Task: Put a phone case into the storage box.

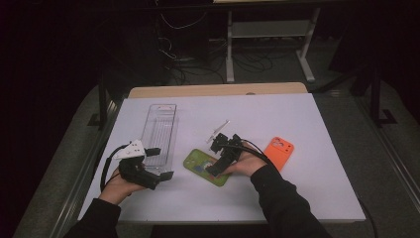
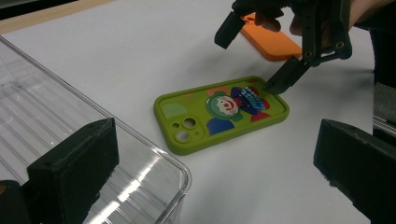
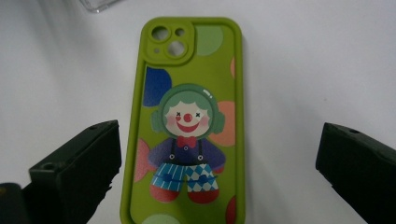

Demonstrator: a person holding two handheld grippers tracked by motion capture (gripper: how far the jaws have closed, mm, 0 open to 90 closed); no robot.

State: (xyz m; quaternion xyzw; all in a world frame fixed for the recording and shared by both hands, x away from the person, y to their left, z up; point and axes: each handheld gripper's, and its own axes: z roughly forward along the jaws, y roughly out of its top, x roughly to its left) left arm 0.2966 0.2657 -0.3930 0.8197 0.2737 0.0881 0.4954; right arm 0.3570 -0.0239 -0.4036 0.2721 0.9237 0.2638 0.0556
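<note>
The right gripper was held wide open over the green case, gripping nothing. The left gripper, also open and empty, was seen at nine o'clock, beside the clear tray.

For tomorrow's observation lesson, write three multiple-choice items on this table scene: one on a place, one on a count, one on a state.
1. Where does the clear plastic tray lie from the green clown phone case?
A. to its left
B. to its right
C. on top of it

2. How many phone cases lie on the table?
A. one
B. two
C. three

3. How stand the jaws of the right gripper?
A. shut on the case
B. open, either side of the case
C. shut on the tray

Answers: 1 A, the high view shows it; 2 B, green plus the orange phone case; 3 B, both jaws stand apart.
</note>
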